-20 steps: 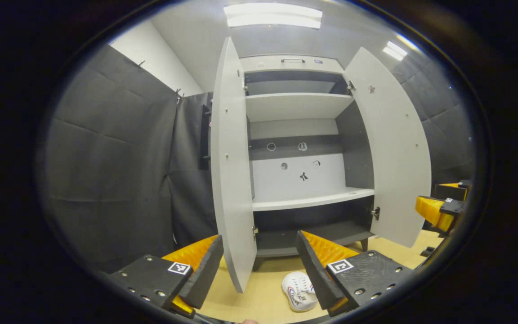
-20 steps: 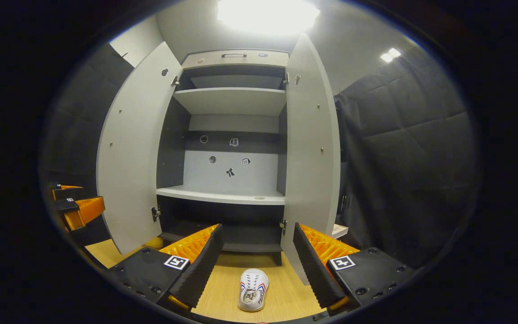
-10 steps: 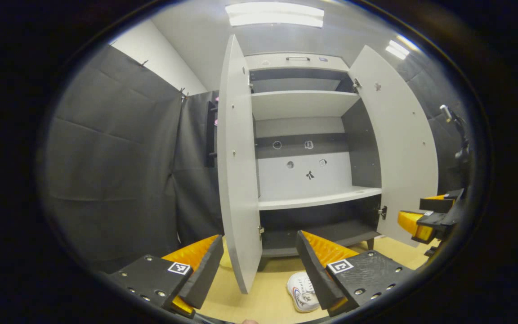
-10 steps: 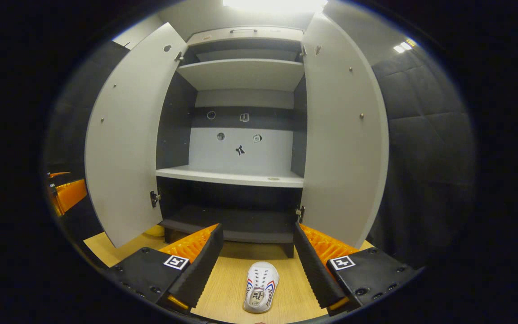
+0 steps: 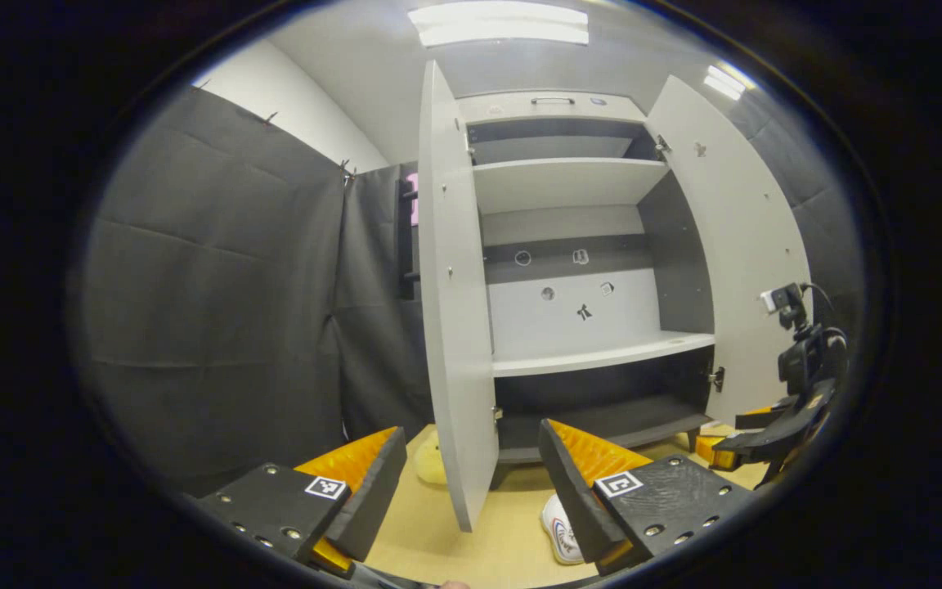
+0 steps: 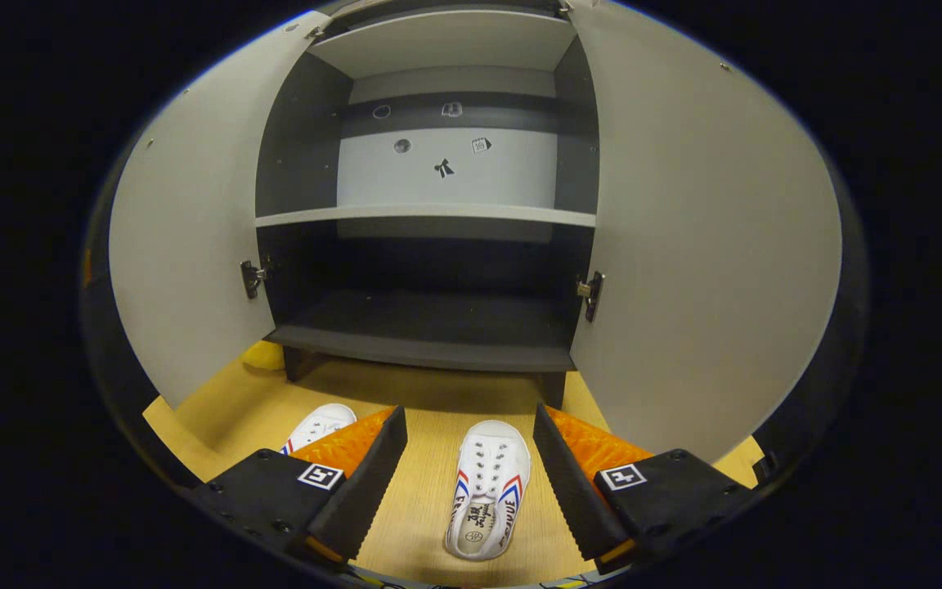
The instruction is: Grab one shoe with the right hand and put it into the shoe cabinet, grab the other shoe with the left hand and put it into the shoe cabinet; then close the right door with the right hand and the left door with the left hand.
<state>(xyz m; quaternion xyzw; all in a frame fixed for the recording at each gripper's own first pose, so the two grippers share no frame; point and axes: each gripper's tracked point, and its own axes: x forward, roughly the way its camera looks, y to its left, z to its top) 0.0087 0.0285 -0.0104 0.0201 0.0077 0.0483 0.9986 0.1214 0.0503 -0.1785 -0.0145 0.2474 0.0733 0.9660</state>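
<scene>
In the right gripper view we hold our right gripper [image 6: 469, 483] low over the light wooden floor [image 6: 414, 507], jaws spread wide and grasping nothing. A white canvas sneaker with red and blue side stripes [image 6: 489, 499] lies on the floor between the two fingers, touching neither, its toe pointing to 12 o'clock toward the grey two-door shoe cabinet [image 6: 430, 327]. A second white sneaker [image 6: 318, 425] lies at 10 o'clock from the first, partly hidden behind our left-hand finger. Both cabinet doors stand open: the left door [image 6: 185, 245] at 9 o'clock, the right door [image 6: 700, 262] at 3 o'clock, with the dark bottom shelf [image 6: 426, 323] bare between them.

In the left gripper view our left gripper [image 5: 471, 478] hangs higher, jaws likewise released. The left door's edge [image 5: 455, 327] rises between its fingers. One white sneaker [image 5: 562, 532] peeks beside the finger at 5 o'clock, and the right gripper [image 5: 753, 438] shows at 4 o'clock, low before the right door [image 5: 757, 270].
</scene>
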